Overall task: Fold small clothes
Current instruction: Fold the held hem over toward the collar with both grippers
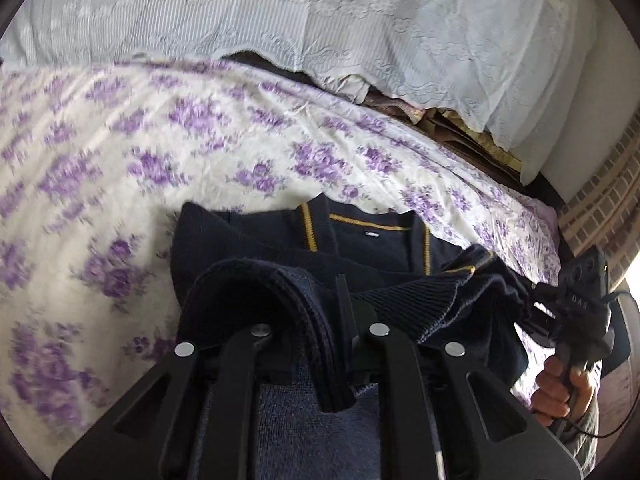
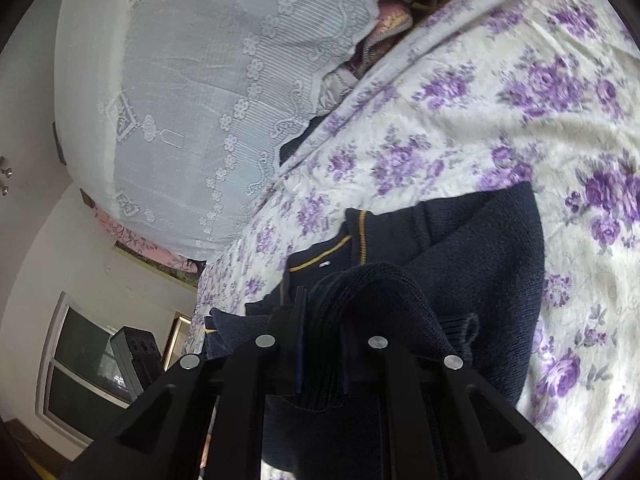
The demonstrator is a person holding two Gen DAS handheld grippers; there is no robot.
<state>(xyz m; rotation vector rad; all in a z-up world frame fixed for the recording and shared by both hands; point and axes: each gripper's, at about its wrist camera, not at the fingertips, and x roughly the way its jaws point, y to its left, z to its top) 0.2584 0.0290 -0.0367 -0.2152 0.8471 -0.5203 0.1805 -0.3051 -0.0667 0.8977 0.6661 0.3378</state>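
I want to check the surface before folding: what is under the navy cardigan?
Under the navy cardigan lies a white bedsheet with purple flowers, visible around it. The left gripper and right gripper each clamp its hem. The sheet directly beneath is covered.

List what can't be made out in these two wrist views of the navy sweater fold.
- Left gripper fingertips: left wrist view, buried in folds of the navy sweater.
- Right gripper fingertips: right wrist view, wrapped by the same knit.
- Sweater's lower part: both views, hidden behind the gripper frames.
- Neck label text: too small.
- Floral bedsheet at left: left wrist view, motion-blurred.
- Items under the lace cover: mostly covered.
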